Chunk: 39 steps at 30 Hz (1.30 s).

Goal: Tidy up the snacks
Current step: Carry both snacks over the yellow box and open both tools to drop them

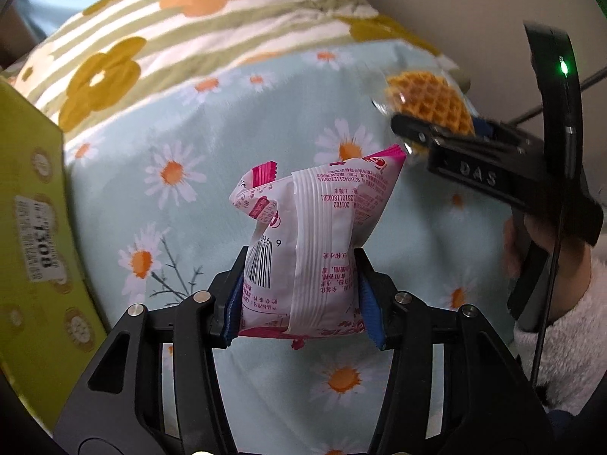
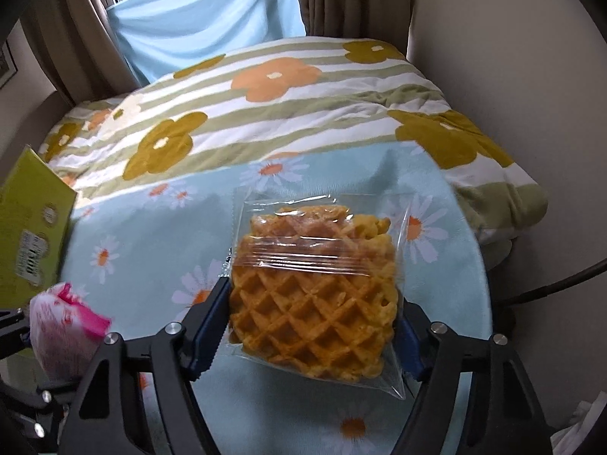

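My left gripper (image 1: 299,295) is shut on a pink-and-white snack packet (image 1: 307,242), held upright above the daisy-print bedsheet (image 1: 212,144). The packet also shows at the lower left of the right wrist view (image 2: 64,333). My right gripper (image 2: 311,326) is shut on a clear-wrapped waffle (image 2: 315,295), held above the same sheet (image 2: 159,235). In the left wrist view the right gripper (image 1: 425,129) and its waffle (image 1: 432,98) sit to the upper right of the packet.
A yellow-green cardboard box (image 1: 34,235) stands at the left; it also shows in the right wrist view (image 2: 30,227). A striped flowered quilt (image 2: 265,113) lies bunched at the far side. A beige wall (image 2: 512,76) is on the right, curtains (image 2: 95,38) behind.
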Available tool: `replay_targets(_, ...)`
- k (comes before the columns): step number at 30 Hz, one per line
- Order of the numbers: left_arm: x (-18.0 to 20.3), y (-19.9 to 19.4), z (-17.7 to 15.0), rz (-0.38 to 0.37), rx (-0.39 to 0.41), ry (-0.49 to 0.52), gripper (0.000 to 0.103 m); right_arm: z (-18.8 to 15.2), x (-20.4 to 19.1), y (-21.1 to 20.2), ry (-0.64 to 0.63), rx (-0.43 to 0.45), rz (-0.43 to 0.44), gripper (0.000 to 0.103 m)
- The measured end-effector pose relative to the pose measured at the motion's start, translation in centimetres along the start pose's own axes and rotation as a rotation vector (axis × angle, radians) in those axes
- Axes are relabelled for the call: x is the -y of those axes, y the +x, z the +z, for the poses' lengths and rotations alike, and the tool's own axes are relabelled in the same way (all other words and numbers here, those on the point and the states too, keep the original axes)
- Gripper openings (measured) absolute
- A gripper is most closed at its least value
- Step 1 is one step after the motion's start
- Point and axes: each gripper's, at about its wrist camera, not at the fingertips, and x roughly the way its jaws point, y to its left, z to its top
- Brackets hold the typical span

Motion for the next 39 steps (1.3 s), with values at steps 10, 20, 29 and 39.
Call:
replay_targets(10, -1.6, -10.0, 0.8, 0.029, 0.223, -0.144, 0.047, 3.6, -2.1, -8.3, -0.101, 0.102, 0.097, 0.071)
replay_targets(20, -10.5, -20.1, -0.4, 0.108, 0.389, -0.263, 0.047, 6.8, -12.0, -14.6, -0.243, 0.181, 0.221, 0.071)
replay_targets(29, -21.5, -22.8, -3.1, 0.145, 0.371, -0.315, 0.047, 6.7, -24.3, -14.9, -0.287, 0.185, 0.31, 0.071)
replay_targets(39, -31.0, -21.0, -5.2, 0.15, 0.282, -0.322, 0.047, 5.3, -33.9, -10.6, -0.28, 0.101, 0.326, 0.071)
